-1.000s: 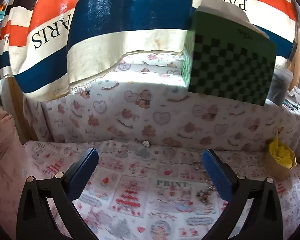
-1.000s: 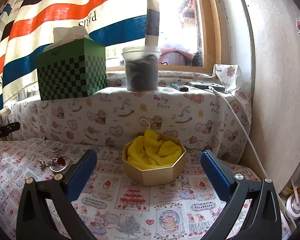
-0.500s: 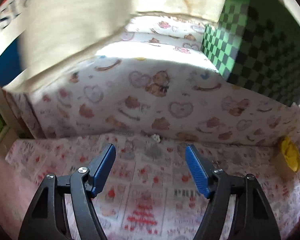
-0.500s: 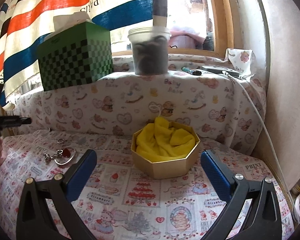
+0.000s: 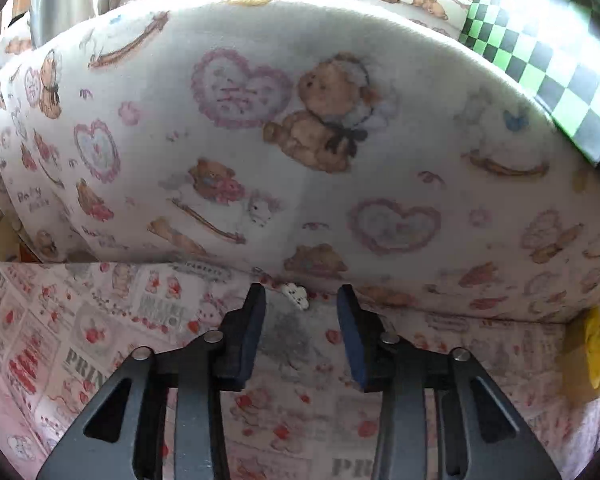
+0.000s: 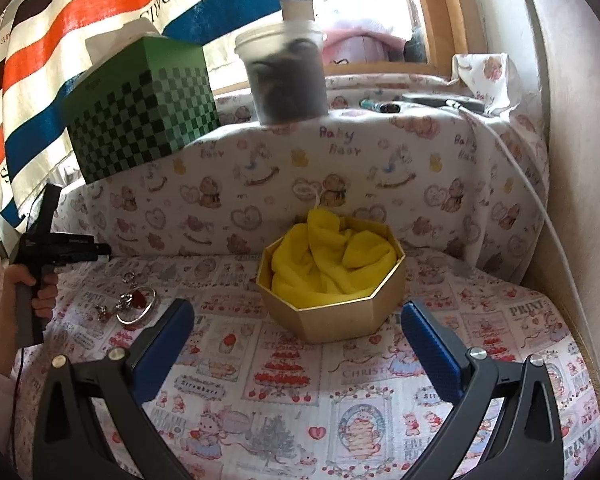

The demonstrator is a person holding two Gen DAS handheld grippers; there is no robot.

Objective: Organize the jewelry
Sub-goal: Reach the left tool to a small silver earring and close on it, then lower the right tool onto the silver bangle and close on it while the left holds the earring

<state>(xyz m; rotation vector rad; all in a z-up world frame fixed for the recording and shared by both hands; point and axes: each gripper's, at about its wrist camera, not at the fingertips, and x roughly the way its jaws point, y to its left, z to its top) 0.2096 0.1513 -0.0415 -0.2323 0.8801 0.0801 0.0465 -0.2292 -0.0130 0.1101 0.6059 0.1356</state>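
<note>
Where cloths meet, white charm (image 5: 298, 295) blurred, unidentifiable.

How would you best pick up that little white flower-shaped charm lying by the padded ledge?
Pinch the white charm across its width, from above and in front: it lies flat against the ledge, blocking any approach from behind. The left gripper is closing, the charm just beyond its tips.

The printed tablecloth (image 6: 284, 376) carries "PRINT" at its right edge, "CHRIST" (cut off by a fold) and "Strawberry" near the middle. The bear-patterned cover (image 6: 340, 168) behind reads "Baby Bear". The far striped curtain (image 6: 84, 12) shows "PARIS", mirrored.
</note>
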